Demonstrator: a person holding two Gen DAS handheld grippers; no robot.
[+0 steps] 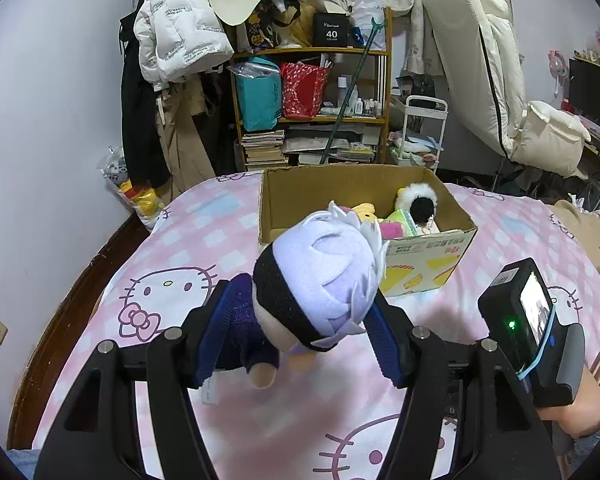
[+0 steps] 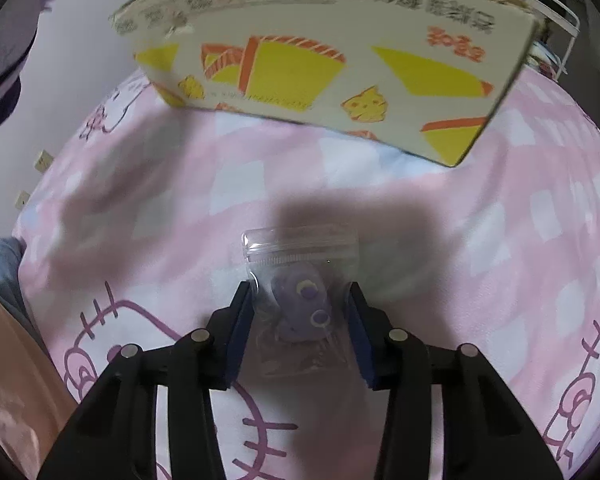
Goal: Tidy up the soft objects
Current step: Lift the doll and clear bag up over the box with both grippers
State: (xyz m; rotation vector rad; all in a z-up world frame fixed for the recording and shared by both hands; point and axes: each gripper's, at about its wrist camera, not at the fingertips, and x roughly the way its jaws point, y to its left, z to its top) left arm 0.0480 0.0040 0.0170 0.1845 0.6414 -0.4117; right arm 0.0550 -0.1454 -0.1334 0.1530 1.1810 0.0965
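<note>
Several plush toys (image 1: 410, 210) lay inside the open cardboard box (image 1: 296, 196) on the pink bedspread (image 1: 172, 248). Left gripper (image 1: 300, 320) was clamped on a white-haired doll (image 1: 320, 280), held just before the box.

Right view: right gripper (image 2: 296, 324) straddled a small zip bag (image 2: 300, 256) flat on the bedspread, pads at its edges; grip undetermined. Box stood beyond.

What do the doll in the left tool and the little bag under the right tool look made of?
Doll: soft fabric, matte; felt-like lilac hair flaps, knitted-looking dark top. Little bag: clear glossy plastic film with a zip strip; glints show, and a purple piece inside shows through.
</note>
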